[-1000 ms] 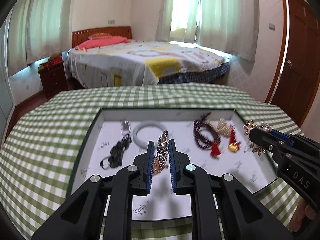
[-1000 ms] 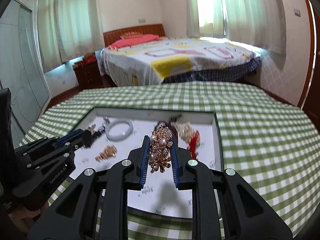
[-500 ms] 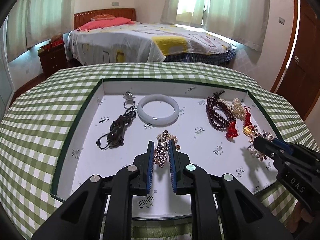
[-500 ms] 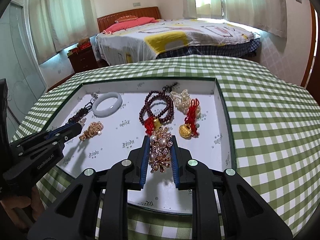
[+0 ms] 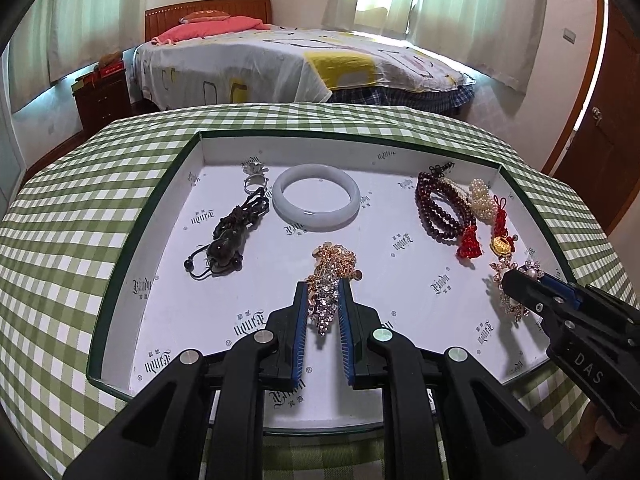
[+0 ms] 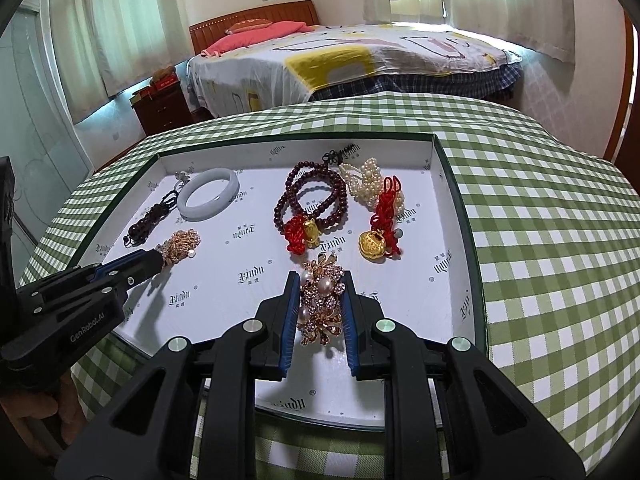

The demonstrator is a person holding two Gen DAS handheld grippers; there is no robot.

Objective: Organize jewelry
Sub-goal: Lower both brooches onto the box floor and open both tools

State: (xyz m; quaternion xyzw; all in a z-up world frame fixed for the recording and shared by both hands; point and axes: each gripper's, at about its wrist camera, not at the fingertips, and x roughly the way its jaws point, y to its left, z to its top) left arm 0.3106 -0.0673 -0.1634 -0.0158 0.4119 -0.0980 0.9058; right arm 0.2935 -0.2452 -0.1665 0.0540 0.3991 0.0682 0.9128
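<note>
Looking across the gingham tablecloth (image 6: 540, 208), we see the green-rimmed tray (image 5: 120, 280) with bare floor at centre; our left gripper (image 5: 323, 300) pinches the gold rhinestone chain (image 5: 332, 276); our right gripper (image 6: 320, 296) pinches the pearl brooch (image 6: 322, 304), near the right wall.

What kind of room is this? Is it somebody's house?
Most likely a bedroom in a home. A made bed with a wooden headboard and pink pillow stands behind the green checked tablecloth, with a dark wooden nightstand and curtained windows nearby.
</note>
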